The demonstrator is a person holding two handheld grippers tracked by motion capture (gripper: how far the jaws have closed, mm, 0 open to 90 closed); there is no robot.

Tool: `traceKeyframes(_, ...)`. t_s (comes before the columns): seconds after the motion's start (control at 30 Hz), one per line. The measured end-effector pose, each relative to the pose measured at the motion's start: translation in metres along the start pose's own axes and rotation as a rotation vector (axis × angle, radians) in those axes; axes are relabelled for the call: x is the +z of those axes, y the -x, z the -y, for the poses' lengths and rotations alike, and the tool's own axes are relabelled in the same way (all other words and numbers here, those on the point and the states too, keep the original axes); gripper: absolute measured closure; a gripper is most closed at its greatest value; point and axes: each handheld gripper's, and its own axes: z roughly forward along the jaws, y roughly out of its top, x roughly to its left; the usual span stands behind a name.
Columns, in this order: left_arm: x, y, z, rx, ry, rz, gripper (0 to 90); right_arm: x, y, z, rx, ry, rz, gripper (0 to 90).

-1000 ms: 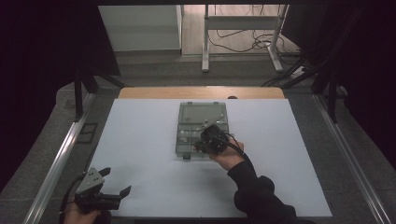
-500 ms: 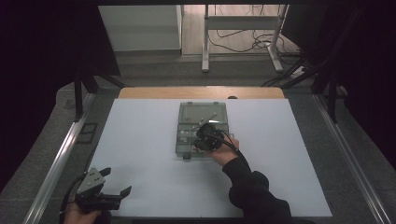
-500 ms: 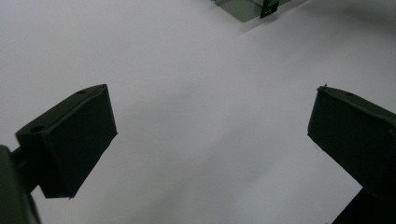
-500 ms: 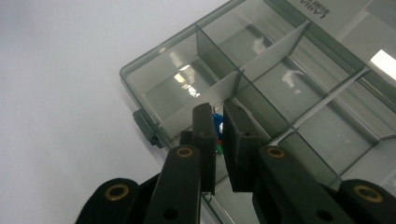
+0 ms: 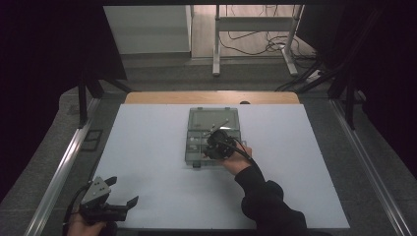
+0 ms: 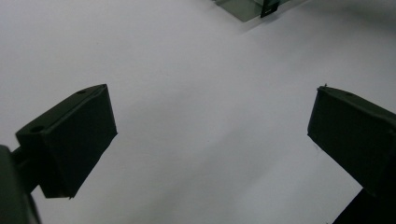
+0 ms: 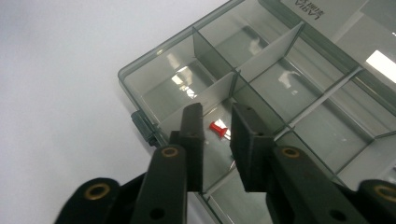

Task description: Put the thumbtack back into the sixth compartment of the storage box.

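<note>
A clear grey compartment box [image 5: 211, 118] lies open in the middle of the white table. My right gripper [image 5: 212, 146] hangs over its near row of compartments. In the right gripper view its jaws [image 7: 217, 109] stand a small gap apart and have just been opening. A small red push pin [image 7: 217, 129] lies loose on a compartment floor [image 7: 177, 91] just beyond the fingertips, touched by neither pad. My left gripper [image 5: 123, 191] rests at the table's near left corner, open wide [image 6: 212, 107] over bare white surface.
The white table top [image 5: 147, 147] is flanked by metal rails [image 5: 59, 172] left and right. A wooden strip [image 5: 211, 97] runs along its far edge. Beyond it are desk legs and floor cables [image 5: 255, 44]. A corner of the box [image 6: 243, 5] shows at the top of the left gripper view.
The right hand has shifted slightly to the left over the box. The left gripper has stayed where it was.
</note>
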Motion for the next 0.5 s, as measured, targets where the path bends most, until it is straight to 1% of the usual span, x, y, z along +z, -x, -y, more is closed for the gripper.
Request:
traceKeyframes(0.1,0.000,0.000,0.000,0.001,0.000,0.000,1.6,-0.003,-0.001,0.001,0.006,0.009,0.001,67.2)
traceKeyframes(0.2,0.000,0.000,0.000,0.001,-0.001,-0.001,1.6,-0.007,-0.002,0.002,0.009,0.012,-0.012,62.9)
traceKeyframes(0.43,0.000,0.000,0.000,0.002,-0.002,-0.002,1.6,-0.013,-0.002,0.009,0.009,0.029,-0.007,52.0)
traceKeyframes(0.5,0.000,0.000,0.000,0.003,-0.002,-0.002,1.6,-0.014,-0.002,0.011,0.006,0.025,-0.003,48.2)
